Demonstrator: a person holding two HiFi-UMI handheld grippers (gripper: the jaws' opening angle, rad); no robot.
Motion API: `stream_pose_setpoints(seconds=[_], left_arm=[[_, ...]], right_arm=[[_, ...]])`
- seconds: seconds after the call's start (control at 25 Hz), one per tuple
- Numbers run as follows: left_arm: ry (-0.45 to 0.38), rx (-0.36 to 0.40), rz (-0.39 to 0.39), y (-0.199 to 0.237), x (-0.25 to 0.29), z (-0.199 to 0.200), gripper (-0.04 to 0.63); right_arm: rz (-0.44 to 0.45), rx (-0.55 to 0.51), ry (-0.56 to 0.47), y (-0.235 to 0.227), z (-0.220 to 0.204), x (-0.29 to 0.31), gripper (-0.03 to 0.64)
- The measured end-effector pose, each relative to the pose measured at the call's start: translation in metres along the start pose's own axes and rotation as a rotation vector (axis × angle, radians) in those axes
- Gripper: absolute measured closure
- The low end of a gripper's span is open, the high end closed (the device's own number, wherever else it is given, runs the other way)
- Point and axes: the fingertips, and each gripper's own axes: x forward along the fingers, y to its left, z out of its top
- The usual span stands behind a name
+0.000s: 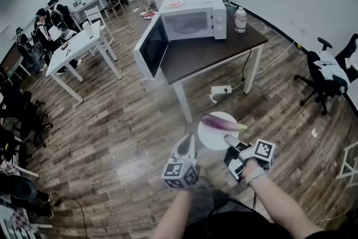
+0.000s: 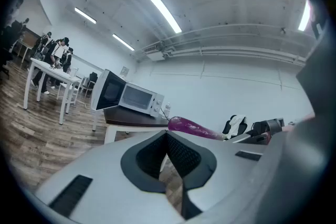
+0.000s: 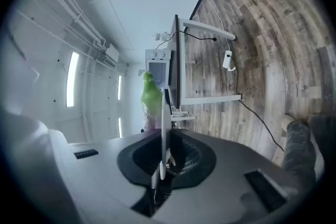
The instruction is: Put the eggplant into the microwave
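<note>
A purple eggplant [image 1: 222, 123] with a green stem lies on a white plate [image 1: 211, 137] that hangs above the wood floor. My right gripper [image 1: 229, 141] is shut on the plate's near rim. In the right gripper view the plate [image 3: 165, 128] runs edge-on between the jaws, with the eggplant's green end [image 3: 151, 94] beyond. My left gripper [image 1: 188, 143] is shut and empty, just left of the plate. The white microwave [image 1: 193, 19] stands ahead on a dark table [image 1: 212, 50], its door [image 1: 151, 47] swung open to the left. The left gripper view shows the eggplant [image 2: 194, 127] and the microwave [image 2: 137, 98].
A bottle [image 1: 240, 19] stands right of the microwave, and a small plate [image 1: 175, 4] lies on top of it. A power strip [image 1: 221, 89] lies under the table. Office chairs [image 1: 327, 75] stand at the right. White tables [image 1: 78, 47] and seated people are at the far left.
</note>
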Motion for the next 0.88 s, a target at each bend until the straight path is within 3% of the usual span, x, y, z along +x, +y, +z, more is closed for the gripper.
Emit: stream_pose_setpoints(seconds=[0.44,0.88], left_arm=[[0.004,0.019,-0.008,0.007,0.023,0.005,0.595],[0.002,0.038,-0.014,0.040,0.095,0.024,0.597]], right_arm=[[0.005,-0.027,0.000,0.007,0.012,0.025,0.597],[0.013,-0.023,-0.009,0.019,0.061,0.086,0.597]])
